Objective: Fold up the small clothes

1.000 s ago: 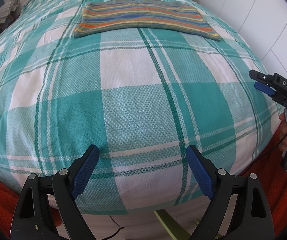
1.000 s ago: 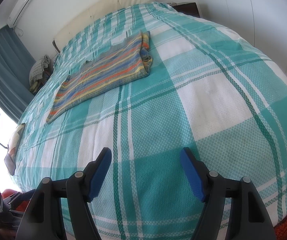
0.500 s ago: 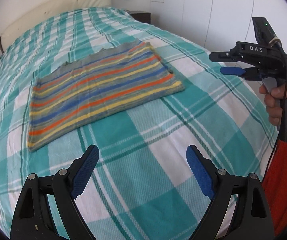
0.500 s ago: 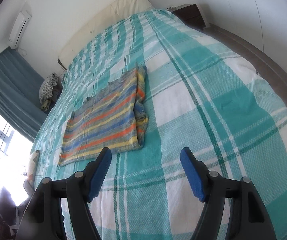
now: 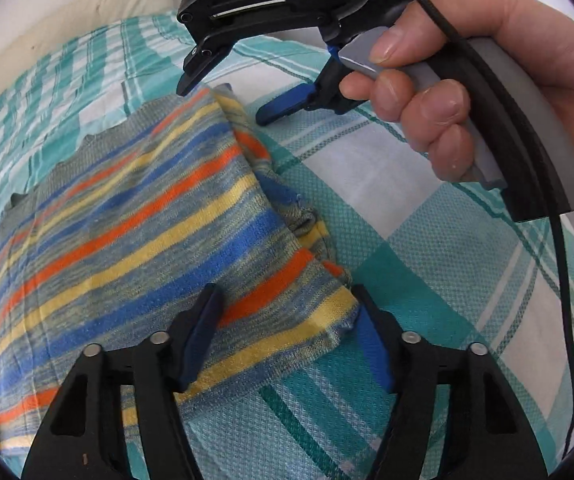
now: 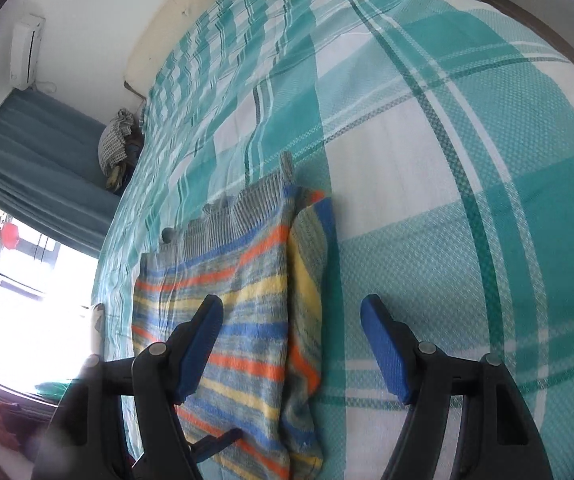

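Note:
A folded knit garment striped in orange, blue, yellow and grey lies flat on the teal-and-white plaid bed cover. A doubled layer runs along its right side. My left gripper straddles the garment's near right corner. Its jaws are closing, and the pads do not pinch the cloth. A hand holds my right gripper over the far right corner. In the right wrist view that gripper stands open above the garment's doubled edge, with nothing held. A left fingertip shows at the garment's near end.
The bed cover stretches bare to the right of the garment. A cream headboard is at the far end. A teal curtain, a bright window, a wall air conditioner and a cloth bundle lie left. A black cable hangs from the right gripper.
Both grippers have swept in from the bed's foot to the garment. The left jaws have narrowed around its near right corner. The right gripper now hovers over the far right corner.

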Motion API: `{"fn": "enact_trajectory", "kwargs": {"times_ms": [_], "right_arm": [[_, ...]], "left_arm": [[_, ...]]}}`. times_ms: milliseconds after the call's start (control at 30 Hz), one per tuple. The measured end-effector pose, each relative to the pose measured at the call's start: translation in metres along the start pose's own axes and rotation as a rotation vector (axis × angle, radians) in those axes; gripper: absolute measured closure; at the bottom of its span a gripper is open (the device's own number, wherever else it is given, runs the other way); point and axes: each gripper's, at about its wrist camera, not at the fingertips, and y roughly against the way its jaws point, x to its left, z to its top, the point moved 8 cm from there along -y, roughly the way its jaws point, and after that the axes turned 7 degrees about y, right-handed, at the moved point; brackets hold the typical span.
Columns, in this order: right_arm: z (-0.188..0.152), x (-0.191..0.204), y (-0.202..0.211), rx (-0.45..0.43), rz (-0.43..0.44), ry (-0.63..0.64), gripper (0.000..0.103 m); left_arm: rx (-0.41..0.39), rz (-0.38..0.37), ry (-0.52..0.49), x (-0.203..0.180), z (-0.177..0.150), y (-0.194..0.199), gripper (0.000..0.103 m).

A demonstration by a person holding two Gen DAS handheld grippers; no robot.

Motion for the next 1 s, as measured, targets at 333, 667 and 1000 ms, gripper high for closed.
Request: {"fn": "enact_trajectory", "kwargs": {"times_ms": [333,667,1000], "right_arm": [[0.039,0.116,-0.032,-0.049,0.003,0.173,0.094],[-0.009,0.284,-0.191,0.102,0.091,0.389,0.088],[-0.06,0.278,-0.129,0.009,0.05,0.468,0.064]], "left_arm": [[-0.18,-0.094,0.448,0.12,-0.01,0.108,0.094],[-0.077,0.09,0.819,0.287,-0.106,0.111,0.076],[-0.21,0.034,0.81,0.296,-0.104,0.162,0.018]]}}
